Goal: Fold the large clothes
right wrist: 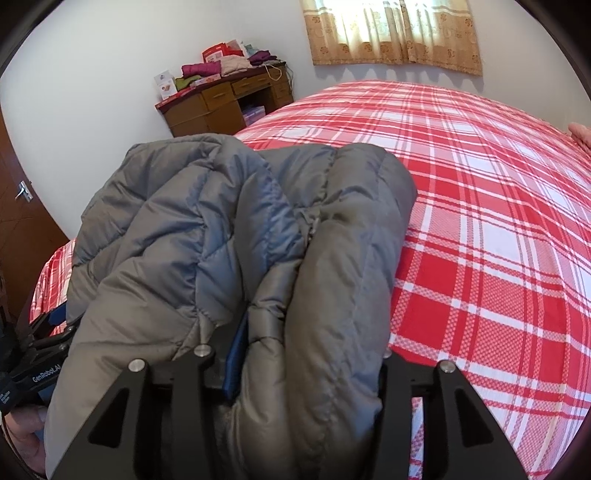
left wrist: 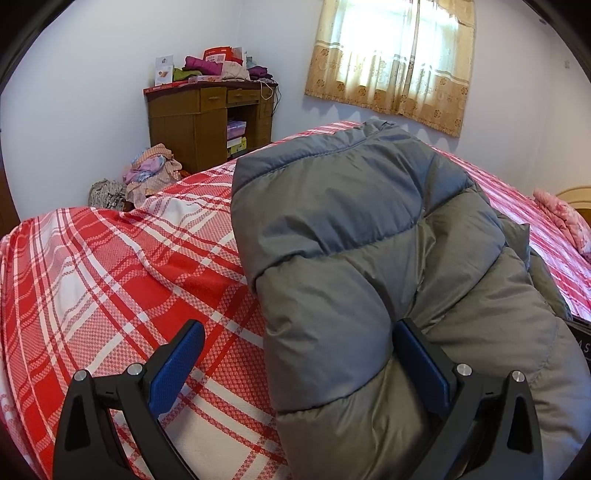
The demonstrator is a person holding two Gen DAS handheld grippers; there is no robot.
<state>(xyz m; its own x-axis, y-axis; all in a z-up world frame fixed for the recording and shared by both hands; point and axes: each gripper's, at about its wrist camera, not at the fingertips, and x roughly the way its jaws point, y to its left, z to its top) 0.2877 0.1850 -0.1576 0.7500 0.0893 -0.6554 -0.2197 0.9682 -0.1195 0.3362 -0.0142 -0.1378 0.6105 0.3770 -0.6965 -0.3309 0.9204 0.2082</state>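
Grey puffer jacket [left wrist: 369, 240], folded, on plaid bedspread [left wrist: 110, 277]. Left gripper [left wrist: 299, 354] spread wide, jacket edge between. Right gripper [right wrist: 310, 354] part-open around jacket folds; grip unclear.

My right gripper [right wrist: 306, 354] reaches into a bunched grey puffer jacket [right wrist: 236, 236] on a bed covered in a red-and-white plaid bedspread [right wrist: 480, 221]. A thick fold fills the gap between its fingers, one blue pad [right wrist: 236, 365] just showing. My left gripper [right wrist: 40, 343] sits at the jacket's far edge. Beyond, a cluttered wooden desk [right wrist: 221, 107] stands under a curtained window [right wrist: 391, 33].
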